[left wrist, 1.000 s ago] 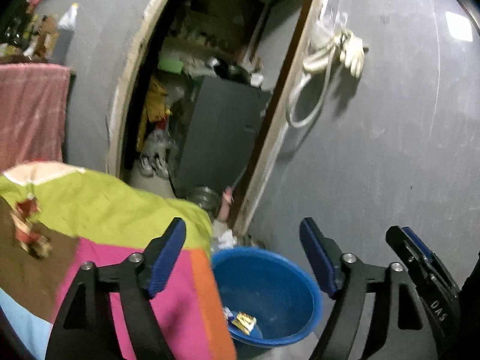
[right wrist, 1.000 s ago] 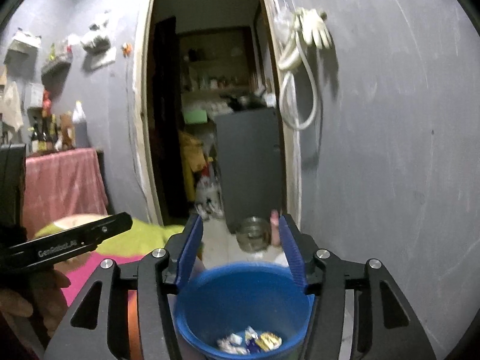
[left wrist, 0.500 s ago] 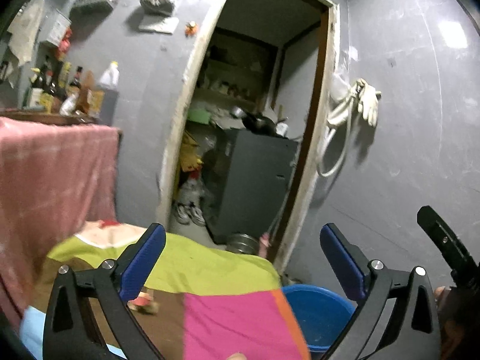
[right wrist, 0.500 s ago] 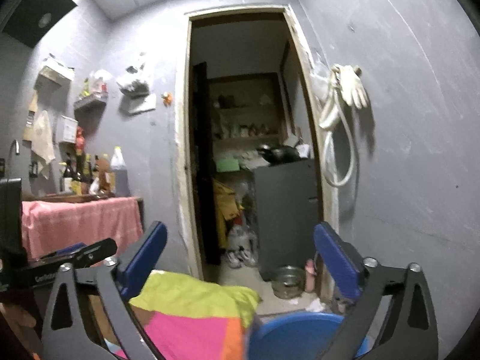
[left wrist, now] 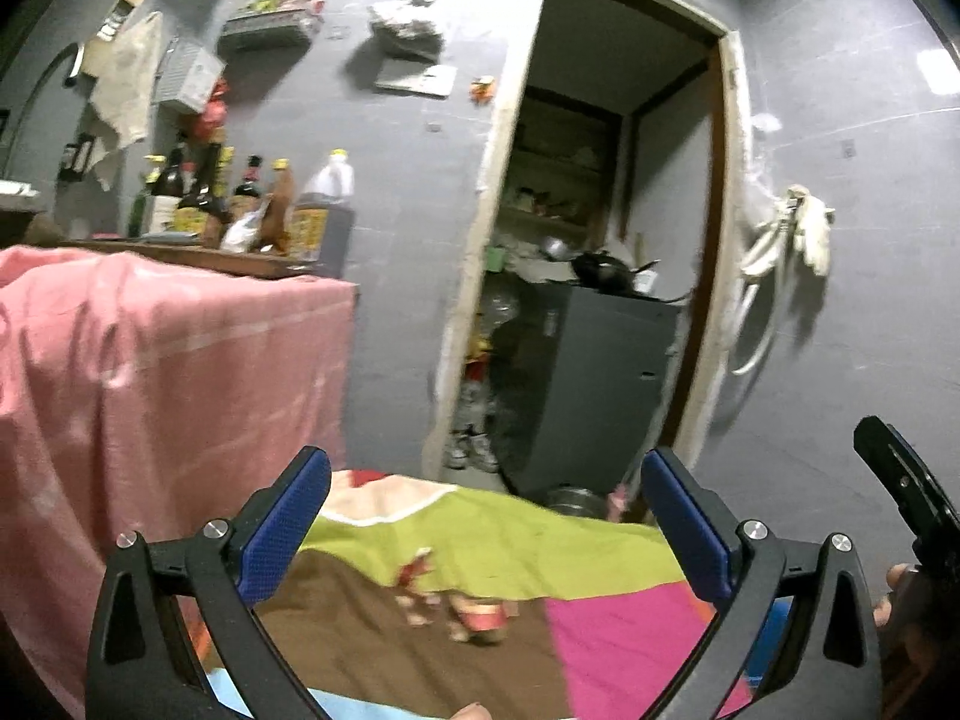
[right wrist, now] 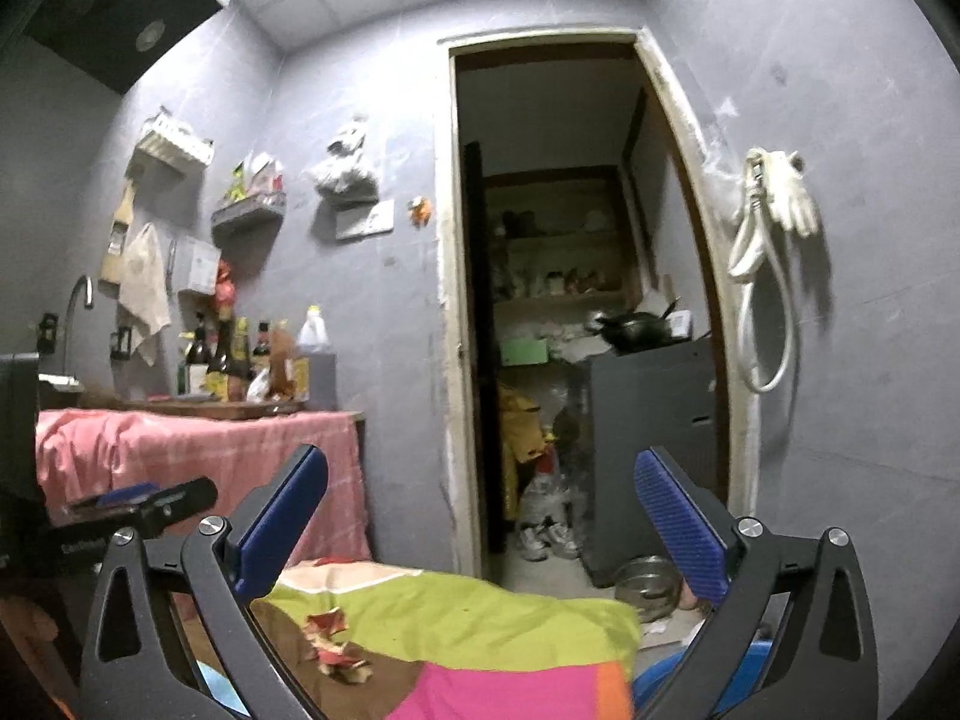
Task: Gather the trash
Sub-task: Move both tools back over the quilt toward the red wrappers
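Trash [right wrist: 336, 648] lay on the colourful cloth [right wrist: 480, 612] as crumpled red-and-gold wrappers, two clumps side by side on the brown patch where it met the green one; the left wrist view blurred them [left wrist: 456, 600]. Both grippers hung above the cloth with nothing between their blue pads: the left gripper [left wrist: 486, 534] spread wide, and the right gripper [right wrist: 480, 528] likewise released. One blue basin [right wrist: 738, 678] showed a sliver of rim past the cloth's edge, near the right gripper's right finger.
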{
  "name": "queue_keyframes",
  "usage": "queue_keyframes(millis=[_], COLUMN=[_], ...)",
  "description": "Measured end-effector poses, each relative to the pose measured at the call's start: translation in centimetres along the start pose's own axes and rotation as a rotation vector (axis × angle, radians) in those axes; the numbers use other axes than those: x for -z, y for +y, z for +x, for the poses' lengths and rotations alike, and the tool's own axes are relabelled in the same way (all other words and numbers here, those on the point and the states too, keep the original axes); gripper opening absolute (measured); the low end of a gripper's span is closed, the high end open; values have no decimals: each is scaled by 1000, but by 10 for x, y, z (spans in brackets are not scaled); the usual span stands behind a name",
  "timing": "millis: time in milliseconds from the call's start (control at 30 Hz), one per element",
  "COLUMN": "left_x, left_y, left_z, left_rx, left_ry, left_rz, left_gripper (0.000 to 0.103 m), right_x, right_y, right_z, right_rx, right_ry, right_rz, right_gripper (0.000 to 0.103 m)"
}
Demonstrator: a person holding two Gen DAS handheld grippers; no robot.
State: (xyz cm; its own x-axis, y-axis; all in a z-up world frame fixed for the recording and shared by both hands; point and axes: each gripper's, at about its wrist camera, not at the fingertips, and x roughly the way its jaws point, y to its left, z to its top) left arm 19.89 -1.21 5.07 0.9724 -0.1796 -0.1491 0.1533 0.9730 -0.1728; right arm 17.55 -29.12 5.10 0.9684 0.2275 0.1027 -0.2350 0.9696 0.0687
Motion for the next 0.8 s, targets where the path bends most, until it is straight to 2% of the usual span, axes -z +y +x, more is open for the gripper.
queue_keyframes(millis=[167, 533, 633, 800], left_x=[17, 55, 62, 70], left_y=[34, 71, 77, 80], left_z=[11, 53, 65, 84], left_rx=[-55, -74, -69, -57], left_ry=[54, 240, 288, 352], left_rz=[-8, -44, -54, -57], left_gripper=[101, 101, 100, 99], right_x=[22, 70, 81, 97], right_y=[20, 31, 29, 30], right_z=[27, 84, 97, 115], right_rx=[-38, -110, -135, -181], right_ry=[72, 281, 338, 419], right_rz=[-22, -41, -29, -26], right_gripper=[103, 103, 98, 79])
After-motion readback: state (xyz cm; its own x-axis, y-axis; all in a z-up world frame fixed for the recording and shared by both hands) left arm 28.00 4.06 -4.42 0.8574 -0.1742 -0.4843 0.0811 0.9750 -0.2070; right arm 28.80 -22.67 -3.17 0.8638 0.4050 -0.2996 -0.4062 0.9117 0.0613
